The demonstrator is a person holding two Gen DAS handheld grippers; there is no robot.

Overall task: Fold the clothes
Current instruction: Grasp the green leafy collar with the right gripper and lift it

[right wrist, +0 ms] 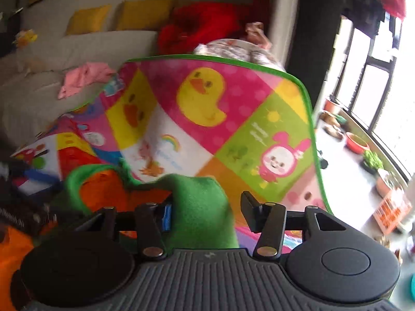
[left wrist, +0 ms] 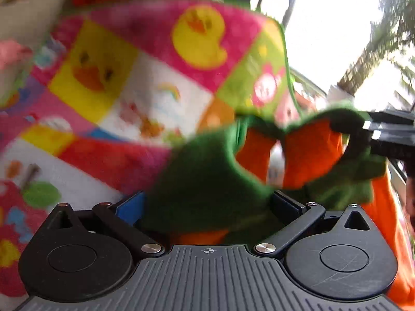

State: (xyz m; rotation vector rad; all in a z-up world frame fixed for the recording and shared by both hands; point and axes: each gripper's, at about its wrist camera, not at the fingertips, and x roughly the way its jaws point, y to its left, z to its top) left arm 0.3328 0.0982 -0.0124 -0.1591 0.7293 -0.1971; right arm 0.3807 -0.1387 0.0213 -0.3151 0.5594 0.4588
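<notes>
while the green-and-orange garment (left wrist: 207, 181) was gripped by both the left gripper (left wrist: 207, 207) and the right gripper (right wrist: 205, 212) — lifted above the play mat (right wrist: 207, 119) — laying it flat was judged next.

blur: the whole left wrist view is smeared, so the duck mat (left wrist: 145, 77) looks fuzzy | hidden: green cloth (left wrist: 207, 181) covers the tips of the left gripper (left wrist: 207, 204) | cut off: orange cloth (right wrist: 10, 256) runs off the near left edge | too small: pots (right wrist: 355, 142) far right
</notes>
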